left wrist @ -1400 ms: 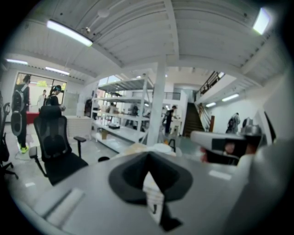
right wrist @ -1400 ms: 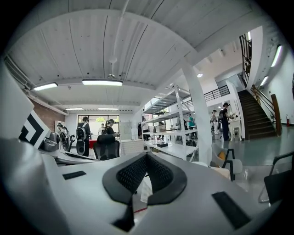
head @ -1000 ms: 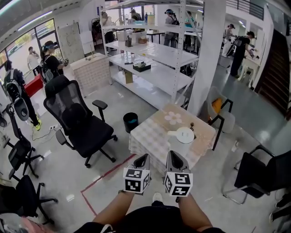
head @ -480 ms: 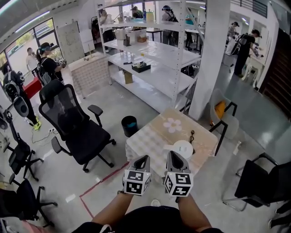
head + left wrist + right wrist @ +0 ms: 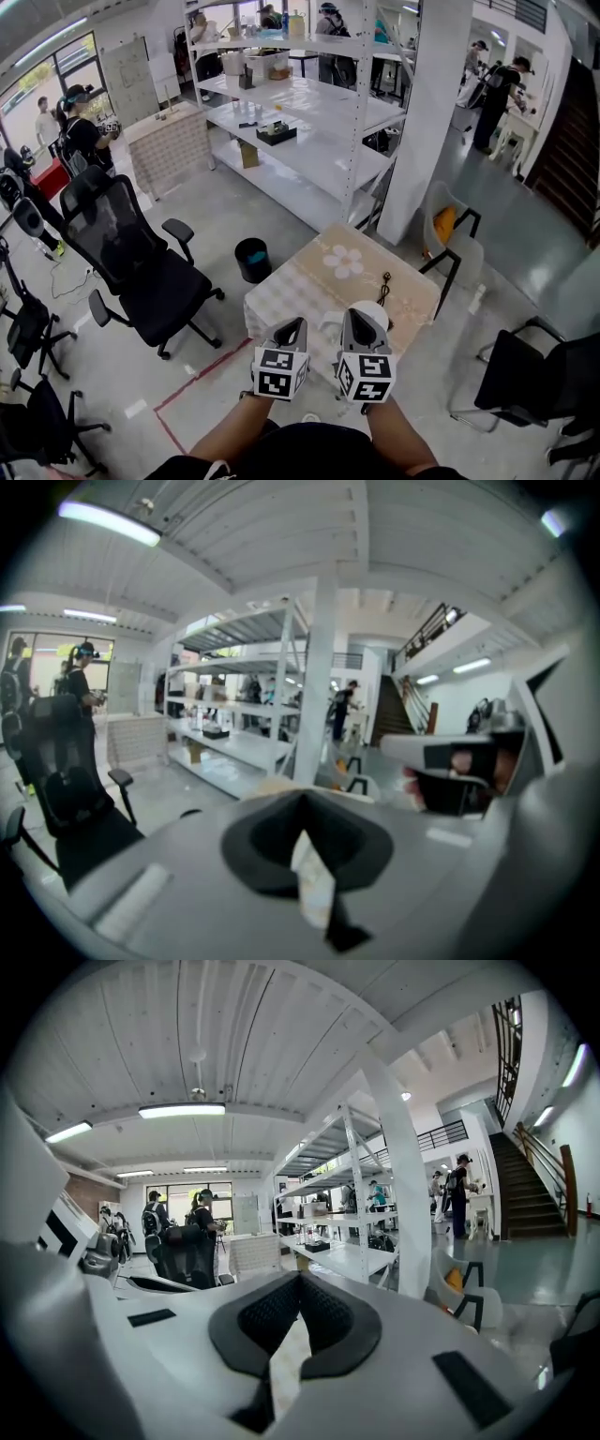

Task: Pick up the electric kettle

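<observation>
Head view: both grippers are low in front of me, side by side, marker cubes facing me. L gripper [image 5: 292, 325] and R gripper [image 5: 362, 314] both point at the small table [image 5: 300, 286] w/ the checked cloth.

The kettle [image 5: 382, 312] is white and stands on the near part of that table, toward its right side. The R gripper's tip overlaps it, so I see only part of the lid plus a bit of body to the gripper's left. Can't tell whether the gripper touches it. A thin dark cord [image 5: 385, 281] lies on the cloth just behind the kettle.

L gripper view: fingers [image 5: 281, 827] pressed together at the tips, pinching nothing. R gripper view: same, pads [image 5: 323, 1321] meet at the tips w/ nothing held.

Around the table: black office chair [image 5: 141, 272] off to the left, black bin [image 5: 251, 258] by the table's far-left corner, white shelving rack [image 5: 309, 103] beyond, and a pillar [image 5: 417, 112] at the rack's right end.
</observation>
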Demonstrator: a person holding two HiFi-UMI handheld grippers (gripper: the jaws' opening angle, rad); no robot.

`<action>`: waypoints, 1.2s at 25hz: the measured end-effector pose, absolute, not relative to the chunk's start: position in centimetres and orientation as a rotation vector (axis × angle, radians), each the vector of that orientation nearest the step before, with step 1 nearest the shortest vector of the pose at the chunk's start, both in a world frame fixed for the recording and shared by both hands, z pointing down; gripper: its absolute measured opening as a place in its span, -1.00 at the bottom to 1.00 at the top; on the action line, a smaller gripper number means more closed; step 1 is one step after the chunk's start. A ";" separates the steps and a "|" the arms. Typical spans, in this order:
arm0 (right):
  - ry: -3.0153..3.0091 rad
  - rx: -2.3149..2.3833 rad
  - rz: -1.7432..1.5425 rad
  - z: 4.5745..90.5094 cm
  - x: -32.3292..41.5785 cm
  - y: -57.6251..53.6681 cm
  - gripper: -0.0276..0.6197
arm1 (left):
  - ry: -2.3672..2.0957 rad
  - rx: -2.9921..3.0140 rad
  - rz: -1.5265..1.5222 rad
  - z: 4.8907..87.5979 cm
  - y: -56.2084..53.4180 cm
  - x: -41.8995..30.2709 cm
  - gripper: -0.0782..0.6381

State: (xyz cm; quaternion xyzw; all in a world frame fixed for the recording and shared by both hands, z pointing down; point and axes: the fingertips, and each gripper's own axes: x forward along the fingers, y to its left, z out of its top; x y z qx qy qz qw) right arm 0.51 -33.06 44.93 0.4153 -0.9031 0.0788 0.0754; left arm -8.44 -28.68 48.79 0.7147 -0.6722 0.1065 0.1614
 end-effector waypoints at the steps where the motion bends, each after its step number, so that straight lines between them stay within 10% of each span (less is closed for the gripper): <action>1: -2.697 1.264 0.235 45.1 0.7 -33.4 -0.94 | -1.903 2.052 0.306 49.0 -29.1 -8.3 -0.79; 30: -2.304 1.750 0.396 52.2 -3.8 -29.4 -0.94 | -1.415 2.312 0.381 53.2 -31.3 -15.6 -0.79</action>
